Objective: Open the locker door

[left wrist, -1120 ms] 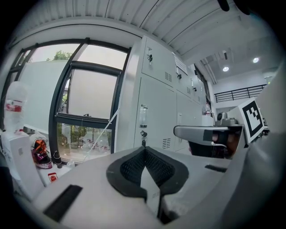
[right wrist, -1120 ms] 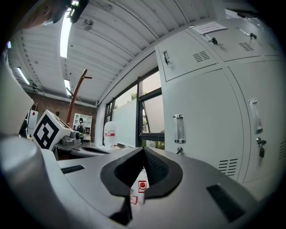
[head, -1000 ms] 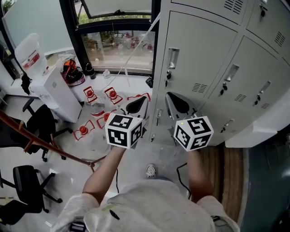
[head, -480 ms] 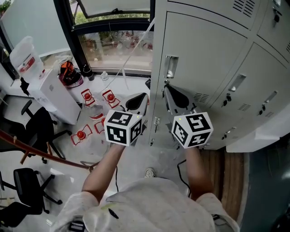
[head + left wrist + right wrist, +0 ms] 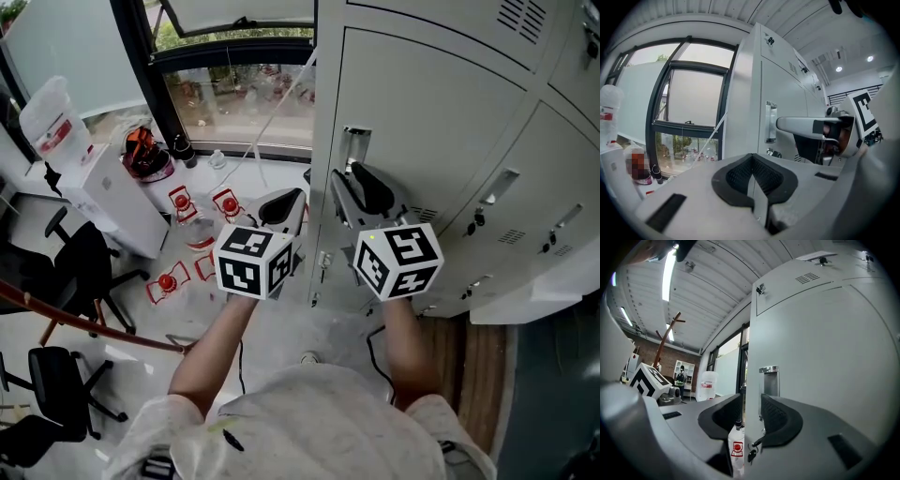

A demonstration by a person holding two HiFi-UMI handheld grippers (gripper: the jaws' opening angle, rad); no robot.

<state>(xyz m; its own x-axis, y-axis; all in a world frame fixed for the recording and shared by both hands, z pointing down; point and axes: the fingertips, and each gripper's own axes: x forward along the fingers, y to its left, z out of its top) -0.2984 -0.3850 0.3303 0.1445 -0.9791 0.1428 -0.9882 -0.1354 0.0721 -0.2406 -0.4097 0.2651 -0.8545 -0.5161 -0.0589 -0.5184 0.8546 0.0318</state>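
Up goes the right gripper [image 5: 349, 180] since a second ago, off the lower part of the locker bank and level with the door's metal handle [image 5: 354, 146], and its jaws, pressed together back then, have just been opening; now they stand apart with nothing clamped. Look along them in the right gripper view: the dark pads [image 5: 777, 416] sit either side of a clear gap, the locker's left edge shows through that gap, and the handle plate [image 5: 769, 379] rises just above the right-hand pad. Lower in the gap hang a small key [image 5: 751, 454] in its lock and, farther back, a clear bottle [image 5: 736, 449] with a red label. The locker door [image 5: 427, 117], pale grey, is on the left end of the bank, and it lies flush and closed. From the left gripper view the right gripper [image 5: 780, 124] reaches in from the side, its tip just beside that handle [image 5: 770, 121]; whether it touches cannot be told. The left gripper [image 5: 284, 204] has drifted along too and hangs beside its partner, off the locker's left edge, above the floor. Its jaws are together, pads meeting in a closed V [image 5: 753, 177], nothing between them. Off to the left are a white water dispenser [image 5: 112, 192] with a big jug on top, black office chairs [image 5: 82, 262] and a tall dark-framed window [image 5: 239, 89].
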